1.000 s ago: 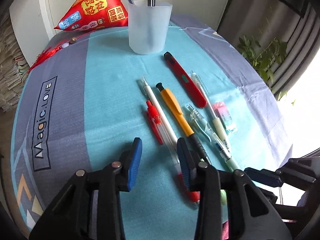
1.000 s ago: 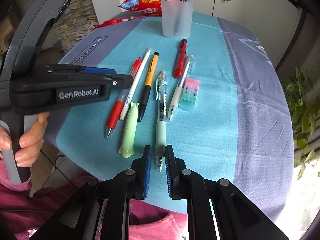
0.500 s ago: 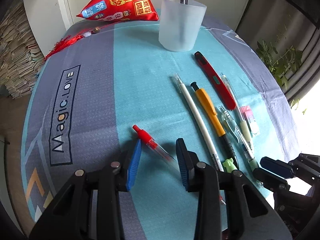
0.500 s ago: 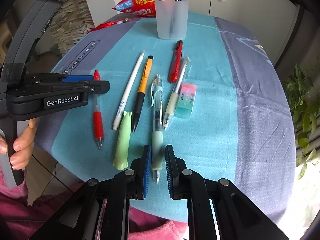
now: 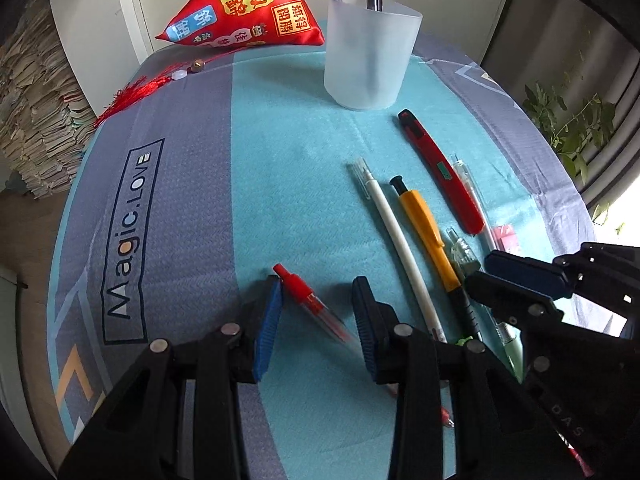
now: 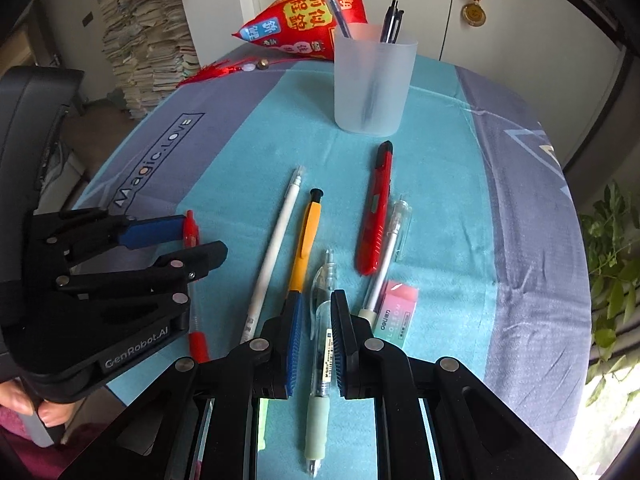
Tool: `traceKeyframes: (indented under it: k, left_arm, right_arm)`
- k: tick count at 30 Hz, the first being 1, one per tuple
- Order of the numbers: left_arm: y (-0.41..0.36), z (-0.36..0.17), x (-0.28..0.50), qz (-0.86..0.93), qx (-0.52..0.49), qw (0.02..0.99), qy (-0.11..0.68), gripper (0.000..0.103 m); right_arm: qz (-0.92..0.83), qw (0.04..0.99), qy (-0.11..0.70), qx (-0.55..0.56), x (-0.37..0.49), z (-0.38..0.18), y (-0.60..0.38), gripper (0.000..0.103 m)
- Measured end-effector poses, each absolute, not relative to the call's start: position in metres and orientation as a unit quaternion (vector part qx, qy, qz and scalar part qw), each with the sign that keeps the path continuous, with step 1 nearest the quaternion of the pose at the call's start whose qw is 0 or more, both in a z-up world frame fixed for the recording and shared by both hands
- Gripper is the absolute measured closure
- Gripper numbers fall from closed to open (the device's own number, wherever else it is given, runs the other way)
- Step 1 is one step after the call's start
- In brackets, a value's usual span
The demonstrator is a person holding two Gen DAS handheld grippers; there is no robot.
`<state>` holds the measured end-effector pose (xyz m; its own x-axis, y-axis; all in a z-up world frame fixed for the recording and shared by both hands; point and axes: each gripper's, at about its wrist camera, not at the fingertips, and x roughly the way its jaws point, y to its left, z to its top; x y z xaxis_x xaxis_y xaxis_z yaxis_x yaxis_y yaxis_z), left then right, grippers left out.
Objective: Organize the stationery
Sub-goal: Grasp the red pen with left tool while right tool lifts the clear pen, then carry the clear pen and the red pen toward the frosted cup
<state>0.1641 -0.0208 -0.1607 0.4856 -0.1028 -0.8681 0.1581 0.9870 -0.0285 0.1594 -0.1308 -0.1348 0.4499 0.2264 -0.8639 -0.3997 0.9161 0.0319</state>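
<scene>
Our left gripper [image 5: 318,312] straddles the red pen [image 5: 310,304] with jaws apart, not pinching. Our right gripper [image 6: 314,330] clamps the green-grip pen [image 6: 320,356] narrowly. The frosted cup [image 6: 374,80] stands at twelve o'clock on the counter [image 6: 500,200].

A table covered with a blue and grey cloth [image 6: 520,208] carries a frosted cup [image 6: 374,84], a red cushion [image 5: 244,8], a white pen [image 6: 276,248], an orange pen [image 6: 308,236], a red cutter [image 6: 376,208] and an eraser [image 6: 396,314]
</scene>
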Motion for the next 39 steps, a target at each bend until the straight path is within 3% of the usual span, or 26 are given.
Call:
traceKeyframes:
  k: [4, 5, 13, 20, 39]
  left_arm:
    - [-0.032, -0.162, 0.166, -0.087, 0.044, 0.865, 0.492, 0.071]
    - [-0.034, -0.162, 0.166, -0.090, 0.050, 0.867, 0.488, 0.076]
    - [-0.022, -0.158, 0.168, -0.132, 0.007, 0.862, 0.489, 0.086]
    - [-0.001, -0.125, 0.154, -0.160, -0.030, 0.880, 0.445, 0.091]
    - [0.002, -0.057, 0.128, -0.158, -0.013, 0.922, 0.354, 0.091]
  right_arm:
    - [0.172, 0.843, 0.502, -0.093, 0.168, -0.142, -0.130, 0.090]
    - [0.168, 0.837, 0.513, -0.091, 0.172, -0.146, -0.131, 0.090]
    - [0.162, 0.841, 0.512, -0.073, 0.182, -0.145, -0.131, 0.088]
    - [0.171, 0.876, 0.450, 0.003, 0.157, -0.104, -0.153, 0.089]
    - [0.175, 0.925, 0.338, 0.008, 0.112, -0.035, -0.160, 0.091]
